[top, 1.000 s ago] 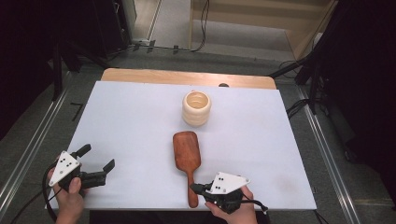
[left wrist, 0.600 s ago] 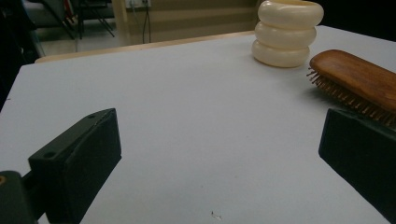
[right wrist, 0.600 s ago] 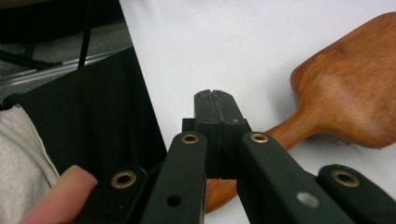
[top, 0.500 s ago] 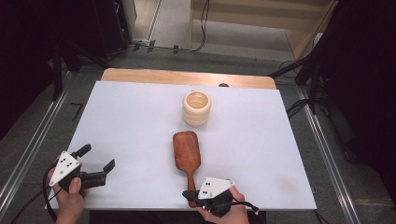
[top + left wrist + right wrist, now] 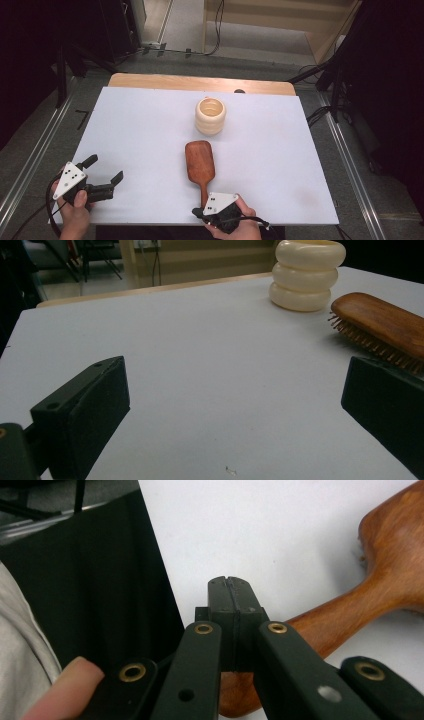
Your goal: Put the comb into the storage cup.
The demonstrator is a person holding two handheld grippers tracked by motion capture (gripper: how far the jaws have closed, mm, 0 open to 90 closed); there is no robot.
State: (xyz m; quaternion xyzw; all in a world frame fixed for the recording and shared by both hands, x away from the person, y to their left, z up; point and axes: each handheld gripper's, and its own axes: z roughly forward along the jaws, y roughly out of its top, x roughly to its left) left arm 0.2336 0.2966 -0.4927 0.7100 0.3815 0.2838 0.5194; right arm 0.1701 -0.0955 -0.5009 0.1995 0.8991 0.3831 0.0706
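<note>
My right gripper [image 5: 206, 214] has dropped toward the bench's near edge since a second ago, jaws clenched on nothing, sitting over the hairbrush [image 5: 200, 162] handle. The brush lies bristles-down mid-bench below the cup [image 5: 210, 115], so I'd open up first, then straddle the handle squarely. The left gripper [image 5: 102, 176] sits released.

Hairbrush [image 5: 200, 162] of reddish polished wood with a soft sheen; ringed cup [image 5: 210, 116] cream, smooth, glossy; table cover [image 5: 140, 130] matt white; gripper jaws matt black plastic with brass-looking rivets.
</note>
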